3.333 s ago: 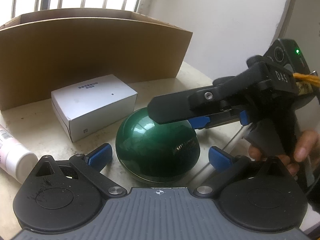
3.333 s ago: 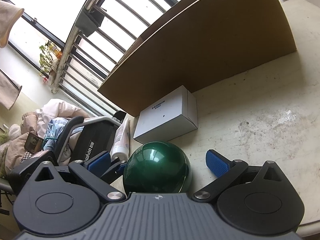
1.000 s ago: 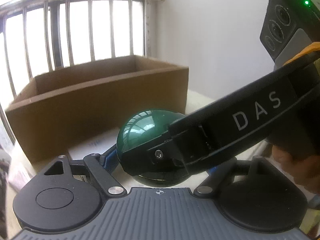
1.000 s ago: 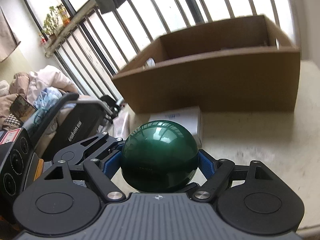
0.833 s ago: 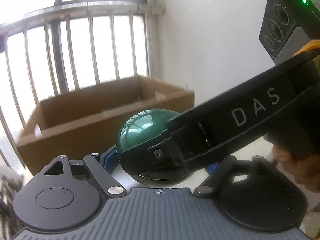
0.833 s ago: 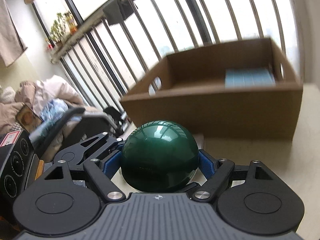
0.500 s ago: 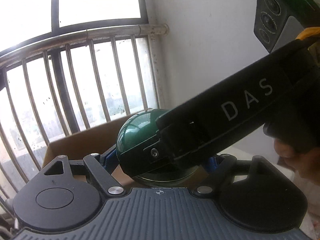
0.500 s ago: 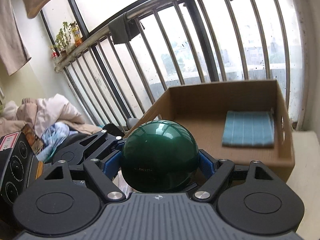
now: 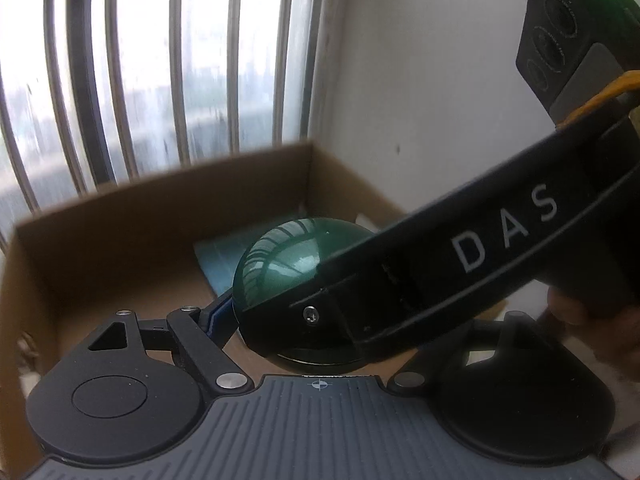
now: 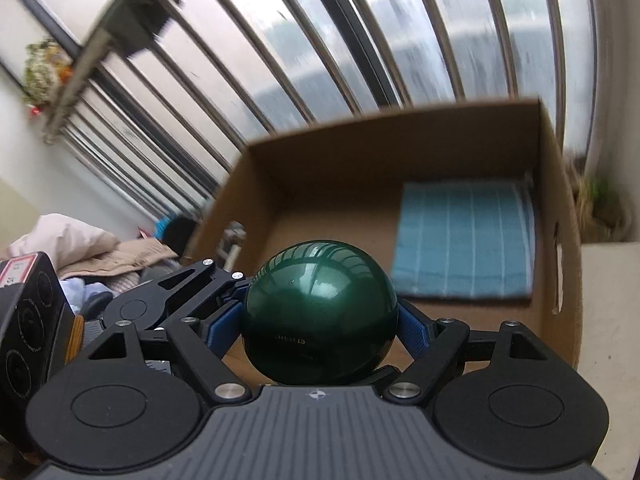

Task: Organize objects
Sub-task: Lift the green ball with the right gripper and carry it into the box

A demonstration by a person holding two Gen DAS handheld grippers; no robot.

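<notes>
Held item: one green ball [image 10: 320,312], pinched between the blue pads of the right gripper [image 10: 320,326] and, at 9 o'clock, those of the left gripper [image 9: 320,320]; both jaws spread wide around it. Change: off the desk [image 10: 608,320] 3.3 s ago, now over one cardboard box [image 10: 320,168]. Box contents: one blue cloth [image 10: 464,240], at 2 o'clock. Room: barred window [image 10: 360,40], white wall [image 9: 420,80].

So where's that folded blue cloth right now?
The blue cloth lies flat on the floor of the cardboard box, against its right wall in the right wrist view, just beyond the green ball held over the box.
</notes>
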